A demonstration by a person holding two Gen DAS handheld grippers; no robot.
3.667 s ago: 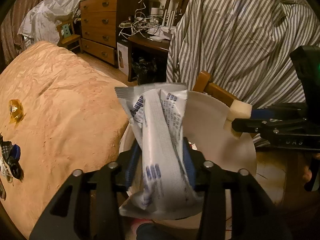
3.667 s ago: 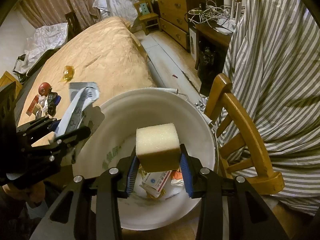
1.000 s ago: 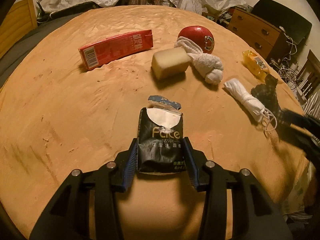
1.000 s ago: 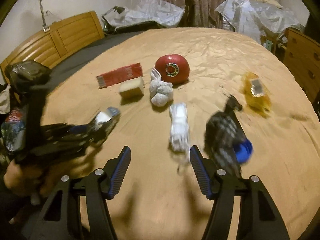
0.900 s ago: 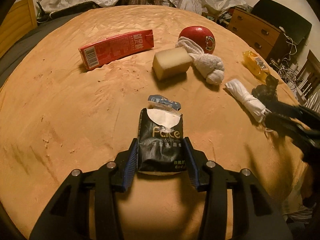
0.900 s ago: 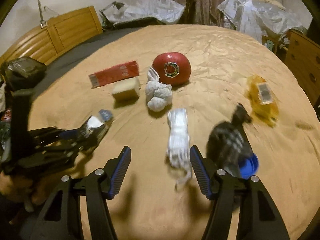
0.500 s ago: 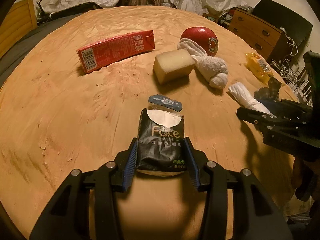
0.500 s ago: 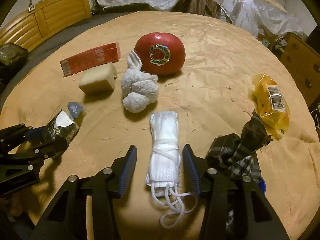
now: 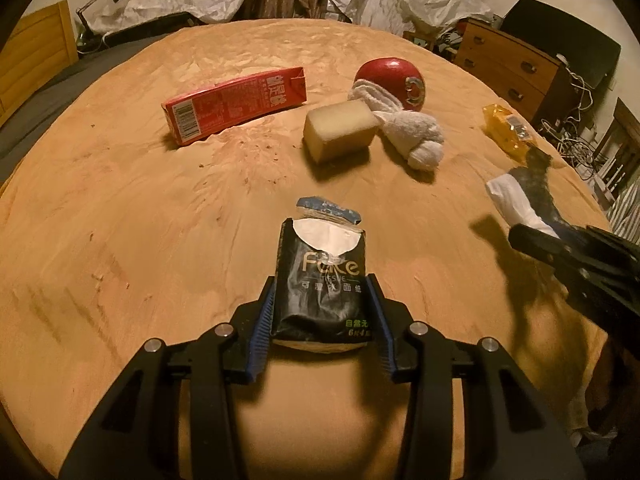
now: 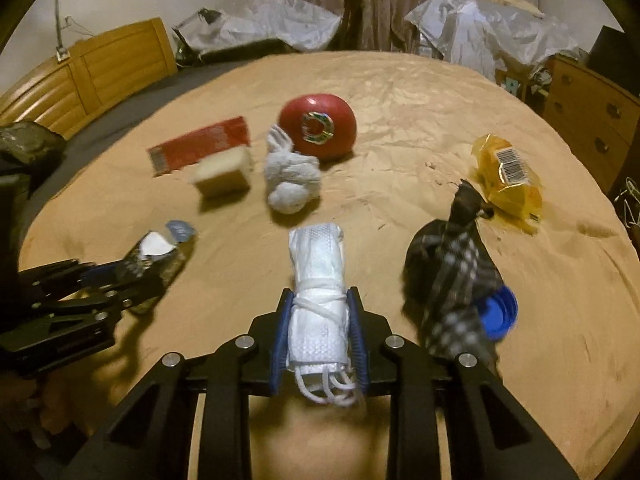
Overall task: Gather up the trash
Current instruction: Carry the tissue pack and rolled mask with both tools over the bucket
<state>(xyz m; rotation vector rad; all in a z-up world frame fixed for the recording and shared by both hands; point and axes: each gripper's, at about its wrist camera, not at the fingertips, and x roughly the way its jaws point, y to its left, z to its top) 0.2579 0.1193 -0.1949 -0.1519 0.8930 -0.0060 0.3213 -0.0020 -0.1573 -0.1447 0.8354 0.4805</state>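
Tan-covered table being cleared: two pieces of trash are being pinched at its near edge.

A black tissue pack (image 9: 322,280) is being squeezed by the left gripper (image 9: 321,328); a rolled white mask (image 10: 318,300) is being clamped by the right gripper (image 10: 319,344), whose jaws have just been closing. Both are best lifted straight up, the mask's dangling strings being kept clear of the dark plaid bag (image 10: 448,280) just to the right.

Between the left gripper's (image 9: 322,312) blue ribbed pads sits a glossy black plastic tissue pack (image 9: 322,280). Ahead, matt foam block (image 9: 340,130), glossy red carton (image 9: 236,106), wrinkled tan tablecloth (image 9: 120,220).
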